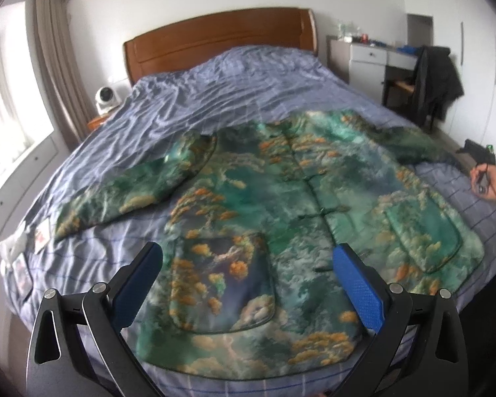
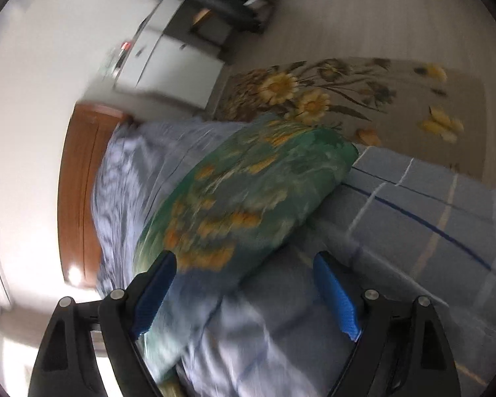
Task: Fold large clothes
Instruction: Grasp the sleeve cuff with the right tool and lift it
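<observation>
A large green padded jacket [image 1: 281, 198] with orange and white landscape print lies spread flat, front up, on the bed, sleeves out to both sides. My left gripper [image 1: 248, 264] is open and empty, hovering above the jacket's lower hem and left pocket. My right gripper [image 2: 244, 281] is open and empty, just above the blue sheet beside the jacket's right sleeve [image 2: 241, 195], whose cuff reaches toward the bed's edge. The right gripper also shows at the far right of the left wrist view [image 1: 479, 155], held in a hand.
The bed [image 1: 215, 76] has a wrinkled blue checked sheet and a wooden headboard [image 1: 215, 39]. Small packets [image 1: 23, 248] lie at its left edge. A desk and chair with a dark coat [image 1: 433, 76] stand at back right. A flowered rug [image 2: 347, 99] covers the floor beside the bed.
</observation>
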The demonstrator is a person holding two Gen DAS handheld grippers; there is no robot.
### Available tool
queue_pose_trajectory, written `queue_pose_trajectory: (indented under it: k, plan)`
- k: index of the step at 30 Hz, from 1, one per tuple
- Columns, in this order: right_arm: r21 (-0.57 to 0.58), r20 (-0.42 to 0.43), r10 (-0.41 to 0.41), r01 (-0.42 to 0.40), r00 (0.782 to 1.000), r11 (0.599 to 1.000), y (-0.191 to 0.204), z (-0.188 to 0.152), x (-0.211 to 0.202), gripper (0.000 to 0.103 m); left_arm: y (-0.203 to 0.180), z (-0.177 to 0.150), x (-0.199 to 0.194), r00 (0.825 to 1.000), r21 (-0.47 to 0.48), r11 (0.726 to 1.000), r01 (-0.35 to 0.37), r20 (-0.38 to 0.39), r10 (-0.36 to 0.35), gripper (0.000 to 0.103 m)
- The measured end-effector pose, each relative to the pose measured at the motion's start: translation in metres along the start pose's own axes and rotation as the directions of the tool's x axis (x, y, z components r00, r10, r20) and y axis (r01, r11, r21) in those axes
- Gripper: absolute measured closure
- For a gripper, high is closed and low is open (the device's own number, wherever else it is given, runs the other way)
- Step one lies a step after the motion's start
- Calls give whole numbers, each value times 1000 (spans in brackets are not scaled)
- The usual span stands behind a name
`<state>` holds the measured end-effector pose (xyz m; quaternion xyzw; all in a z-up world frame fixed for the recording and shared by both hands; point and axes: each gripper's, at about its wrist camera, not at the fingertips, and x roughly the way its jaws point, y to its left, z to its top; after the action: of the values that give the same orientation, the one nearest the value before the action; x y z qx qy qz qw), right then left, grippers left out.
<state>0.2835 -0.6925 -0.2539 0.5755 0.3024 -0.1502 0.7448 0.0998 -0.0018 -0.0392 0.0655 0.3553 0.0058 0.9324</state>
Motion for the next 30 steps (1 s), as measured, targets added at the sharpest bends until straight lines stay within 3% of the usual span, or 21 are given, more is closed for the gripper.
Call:
queue_pose_trajectory:
  k: [2,4,5,6,11,17,23,27,30]
  plan:
    - [29,53,13,-14,999,999,-2,5,10,18,1,-4,5,1000,-13,1000,-5,-26,5,1]
    - [18,85,12,-14,996,1000,3,14,14,44,1,-9,10,999,-28,1000,-2,-48,0,1]
    - [8,110,-26,26,994,1000,4,17,13,80,2,-11,12,999,-32,999,1,-53,-3,1]
    - [3,136,-38,38,990,999,7,20,9,85,2,-13,13,998,-35,999,4,-57,-6,1]
    - [-181,248,57,-12,967,983,35,5,-45,91,2,-16,15,998,-34,999,37,-46,-38,1]
    - [-215,226,-67,117,972,970,20,-18,-70,92,11,-22,14,997,-82,994,73,-33,-76,1]
    - [-273,297,-54,139,953,952,45,-37,-99,92,32,-30,2,999,-118,992,47,-2,-47,1]
    - [-467,359,31,151,933,871,103,-68,-139,92,49,-37,3,999,-192,980,51,-9,-53,1]
    - [-639,377,120,164,918,751,157,-105,-163,92,58,-41,2,998,-239,969,59,-3,-61,1]
